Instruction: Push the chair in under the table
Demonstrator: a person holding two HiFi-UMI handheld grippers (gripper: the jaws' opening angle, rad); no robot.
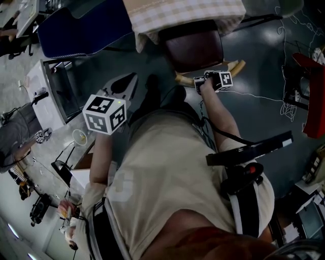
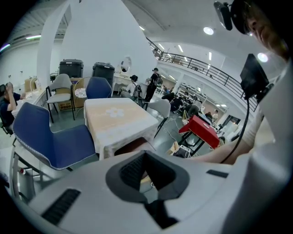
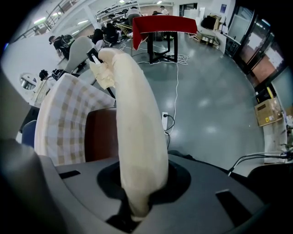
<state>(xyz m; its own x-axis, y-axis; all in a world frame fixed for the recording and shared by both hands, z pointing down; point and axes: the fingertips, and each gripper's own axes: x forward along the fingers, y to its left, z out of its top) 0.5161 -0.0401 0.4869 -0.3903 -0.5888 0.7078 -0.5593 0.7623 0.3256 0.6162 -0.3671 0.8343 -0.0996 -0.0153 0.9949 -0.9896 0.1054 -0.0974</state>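
Observation:
The chair has a dark brown seat [image 1: 195, 48] that lies partly beneath the table with a checked cloth [image 1: 183, 12]. Its pale wooden back rail [image 1: 236, 66] curves just outside the table edge. My right gripper [image 1: 204, 82] points down and is shut on that rail; in the right gripper view the cream rail [image 3: 132, 119] runs up from between the jaws of the right gripper [image 3: 136, 192], beside the seat [image 3: 98, 135] and cloth [image 3: 62, 116]. My left gripper [image 1: 123, 87] hangs shut and empty to the left, away from the chair. In the left gripper view the left gripper [image 2: 147, 161] faces the table [image 2: 119, 121].
A blue chair [image 1: 81, 25] stands left of the table, also in the left gripper view [image 2: 50, 137]. A white cabinet [image 1: 53, 94] is at the left. A red-covered table [image 3: 162, 23] and loose cables [image 1: 288, 109] lie to the right on the grey floor.

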